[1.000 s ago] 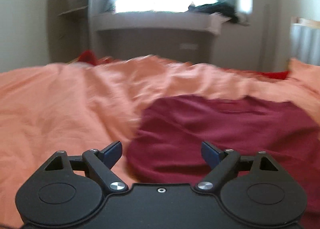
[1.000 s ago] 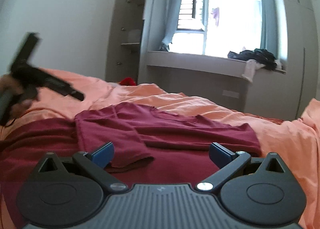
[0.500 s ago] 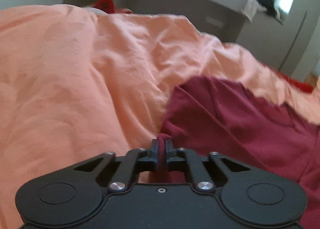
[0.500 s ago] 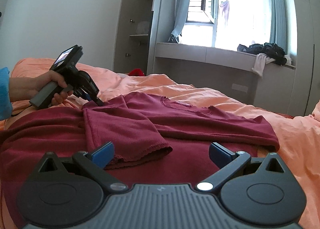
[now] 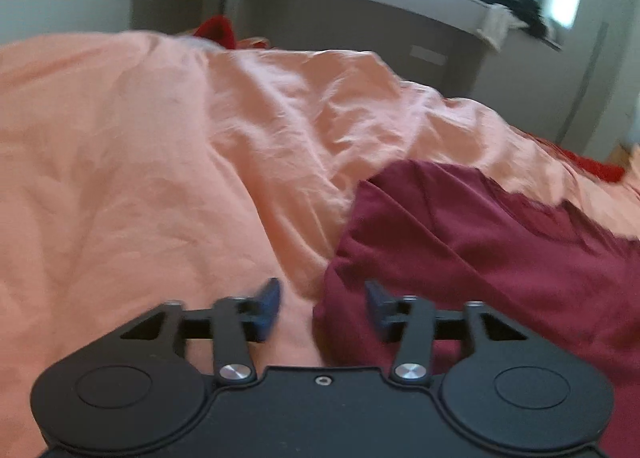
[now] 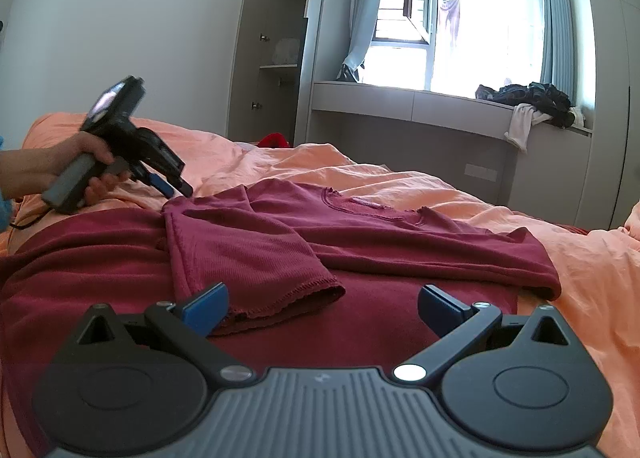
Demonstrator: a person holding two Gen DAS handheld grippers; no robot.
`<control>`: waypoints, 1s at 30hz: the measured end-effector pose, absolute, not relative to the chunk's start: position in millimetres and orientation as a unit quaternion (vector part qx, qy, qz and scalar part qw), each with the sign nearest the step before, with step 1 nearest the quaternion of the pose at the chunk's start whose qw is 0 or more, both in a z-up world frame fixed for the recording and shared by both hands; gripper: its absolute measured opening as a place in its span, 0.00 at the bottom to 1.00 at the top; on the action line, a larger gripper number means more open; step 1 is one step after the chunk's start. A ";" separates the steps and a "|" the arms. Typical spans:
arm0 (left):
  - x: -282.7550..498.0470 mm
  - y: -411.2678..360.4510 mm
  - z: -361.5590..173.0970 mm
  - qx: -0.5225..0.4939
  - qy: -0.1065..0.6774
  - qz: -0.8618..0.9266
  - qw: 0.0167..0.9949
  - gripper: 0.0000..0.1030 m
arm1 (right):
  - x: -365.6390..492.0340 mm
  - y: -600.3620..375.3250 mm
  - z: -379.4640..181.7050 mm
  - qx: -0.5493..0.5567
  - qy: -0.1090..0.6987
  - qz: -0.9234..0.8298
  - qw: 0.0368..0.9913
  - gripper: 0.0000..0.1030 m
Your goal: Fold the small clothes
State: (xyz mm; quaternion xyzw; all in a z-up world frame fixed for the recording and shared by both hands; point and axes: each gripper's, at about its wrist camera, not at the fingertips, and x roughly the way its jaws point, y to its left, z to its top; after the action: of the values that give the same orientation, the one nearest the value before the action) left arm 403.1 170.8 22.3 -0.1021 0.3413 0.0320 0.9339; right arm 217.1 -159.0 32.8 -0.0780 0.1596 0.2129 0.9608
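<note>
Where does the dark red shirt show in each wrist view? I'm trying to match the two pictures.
Left wrist view: the dark red shirt fills the lower right, its edge between the left claw's open jaws.
Right wrist view: the shirt spreads across the middle, one sleeve folded over, ahead of the right claw.
Shared landmark: the pile of dark clothes on the window ledge.

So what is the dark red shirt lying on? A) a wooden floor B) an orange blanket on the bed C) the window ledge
B: the dark red shirt is spread flat over the orange blanket covering the bed.
</note>
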 end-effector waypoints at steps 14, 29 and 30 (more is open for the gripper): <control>325.8 134.0 9.3 0.105 0.312 -0.023 0.944 0.72 | 215.3 -150.4 44.1 -0.056 0.171 0.290 0.940 1.00; 363.1 113.1 -4.8 0.210 0.318 -0.002 0.924 0.72 | 253.3 -177.2 56.0 0.090 0.220 0.232 0.943 0.05; 364.5 111.6 -5.2 0.217 0.317 -0.005 0.923 0.72 | 252.6 -179.7 60.6 0.097 0.210 0.233 0.945 0.05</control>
State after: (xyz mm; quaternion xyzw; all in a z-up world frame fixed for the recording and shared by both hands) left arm 364.5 111.6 -5.2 0.2168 0.3166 -0.0054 0.9234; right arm 252.6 -179.7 60.6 0.0972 0.2102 0.2328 0.9445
